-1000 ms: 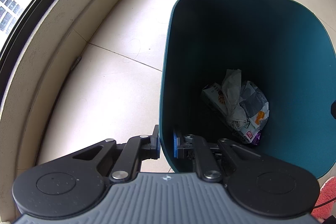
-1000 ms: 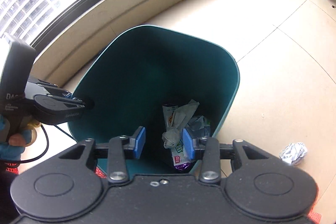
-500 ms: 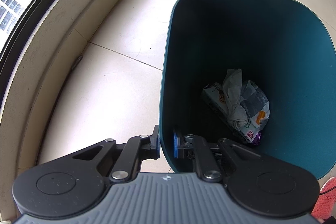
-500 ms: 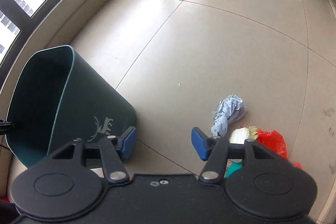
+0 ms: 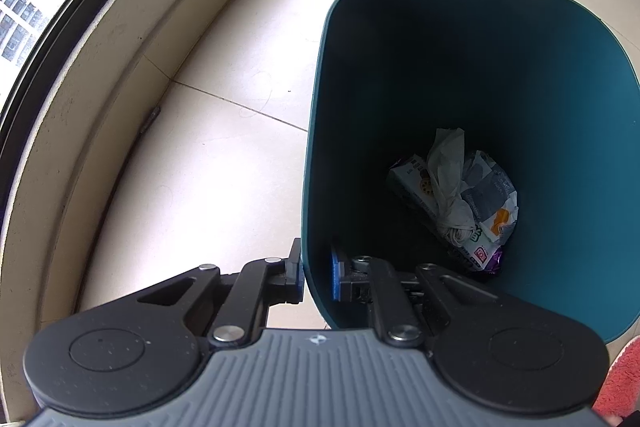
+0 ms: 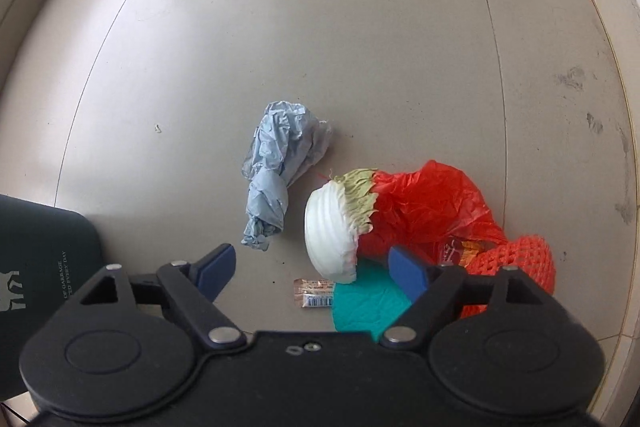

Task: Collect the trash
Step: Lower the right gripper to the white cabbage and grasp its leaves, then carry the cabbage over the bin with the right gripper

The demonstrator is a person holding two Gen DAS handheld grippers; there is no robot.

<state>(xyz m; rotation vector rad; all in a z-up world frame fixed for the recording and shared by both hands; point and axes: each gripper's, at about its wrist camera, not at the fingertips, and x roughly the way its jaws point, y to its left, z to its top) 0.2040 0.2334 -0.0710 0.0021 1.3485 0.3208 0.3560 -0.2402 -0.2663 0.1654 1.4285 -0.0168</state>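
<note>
My left gripper [image 5: 317,277] is shut on the near rim of the teal trash bin [image 5: 560,75]; one pad is outside the wall, the other inside. Crumpled wrappers and tissue [image 5: 460,195] lie at the bin's bottom. My right gripper [image 6: 310,271] points down over the floor, its jaws opening, nothing pressed between them. Under it lie a crumpled blue-grey bag [image 6: 280,171], a white foam fruit sleeve [image 6: 332,227], a red plastic bag [image 6: 432,203], an orange net [image 6: 516,259], a teal sheet [image 6: 368,303] and a small wrapper [image 6: 314,293].
The bin's dark outer wall [image 6: 44,259] stands at the left edge of the right wrist view. A curved ledge under a window [image 5: 60,75] runs left of the bin. A pink slipper [image 5: 620,383] shows at the lower right. Tiled floor [image 6: 320,27] stretches beyond the trash pile.
My right gripper swung away from over the bin, dropped toward the trash pile on the floor, and its jaws widened. The left gripper stayed clamped on the bin rim.
</note>
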